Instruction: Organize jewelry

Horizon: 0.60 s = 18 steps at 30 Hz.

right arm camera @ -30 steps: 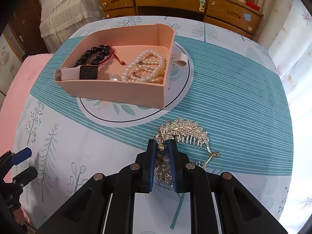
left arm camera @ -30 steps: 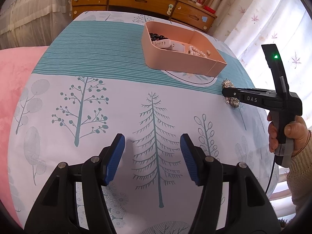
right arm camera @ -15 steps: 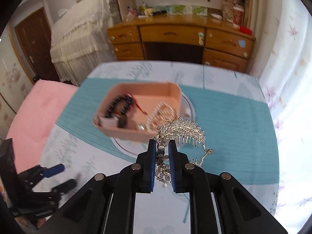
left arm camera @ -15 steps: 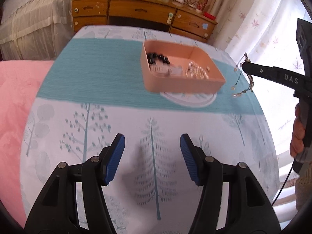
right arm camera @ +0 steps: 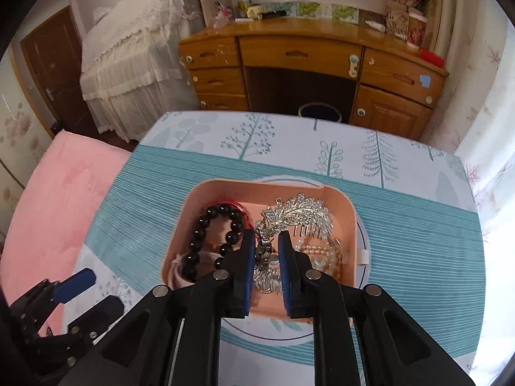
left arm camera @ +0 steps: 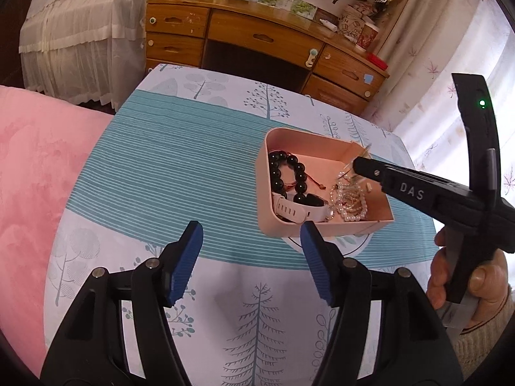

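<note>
A pink box [left arm camera: 325, 226] [right arm camera: 351, 222] sits on the patterned tablecloth. It holds a black bead bracelet [left arm camera: 286, 170] [right arm camera: 212, 225], a pink watch [left arm camera: 296, 210] and pearl strands [left arm camera: 351, 202] [right arm camera: 317, 251]. My right gripper [right arm camera: 266, 251] is over the box with its jaws slightly apart around a silver leaf hair comb [right arm camera: 296, 214], which lies in the box. My right gripper also shows in the left wrist view [left arm camera: 359, 162], tip above the box. My left gripper [left arm camera: 252, 257] is open and empty, just short of the box's near wall.
A wooden dresser [right arm camera: 309, 64] stands beyond the table's far edge. A pink blanket [left arm camera: 35, 173] lies at the left. A white curtain [right arm camera: 489, 128] hangs at the right. A round white mat [right arm camera: 289, 331] lies under the box.
My right gripper carried the silver comb up from the cloth and over the box, and its jaws have widened slightly. My left gripper moved closer to the box.
</note>
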Available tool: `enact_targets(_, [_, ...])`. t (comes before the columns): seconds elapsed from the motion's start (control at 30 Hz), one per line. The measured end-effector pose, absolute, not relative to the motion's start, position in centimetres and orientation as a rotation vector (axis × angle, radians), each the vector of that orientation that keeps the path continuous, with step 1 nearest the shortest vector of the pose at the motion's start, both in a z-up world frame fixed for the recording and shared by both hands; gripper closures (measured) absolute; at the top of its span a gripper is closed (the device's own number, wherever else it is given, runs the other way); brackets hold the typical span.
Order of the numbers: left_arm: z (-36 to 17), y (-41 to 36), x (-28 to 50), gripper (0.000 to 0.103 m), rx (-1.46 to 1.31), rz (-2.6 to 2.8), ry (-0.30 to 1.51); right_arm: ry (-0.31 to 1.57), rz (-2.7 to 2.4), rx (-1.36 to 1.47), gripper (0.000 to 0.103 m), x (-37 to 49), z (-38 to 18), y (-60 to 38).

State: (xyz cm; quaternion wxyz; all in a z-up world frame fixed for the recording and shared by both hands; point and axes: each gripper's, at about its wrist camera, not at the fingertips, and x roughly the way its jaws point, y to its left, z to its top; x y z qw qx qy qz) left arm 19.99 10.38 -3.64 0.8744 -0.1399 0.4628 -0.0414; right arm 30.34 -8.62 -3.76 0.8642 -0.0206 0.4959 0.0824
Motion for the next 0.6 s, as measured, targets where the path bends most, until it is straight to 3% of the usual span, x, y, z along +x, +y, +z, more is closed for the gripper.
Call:
enact_targets(0.03, [-3.8, 10.4, 20.0, 0.031, -0.292, -0.085, 0.973, 1.047, 0.172, -0.039, 0.08, 30.5, -4.1, -8.6])
enact_targets(0.13, [-4.2, 10.3, 20.2, 0.026, -0.294, -0.071, 0.974, 1.03, 0.176, -0.02, 0.063, 30.2, -4.1, -8.9])
enact_targets(0.6, [-4.2, 8.9, 16.0, 0.026, -0.292, -0.076, 0.971, 0.988, 0.173, 0.062, 0.062, 19.9, -4.8, -13.0])
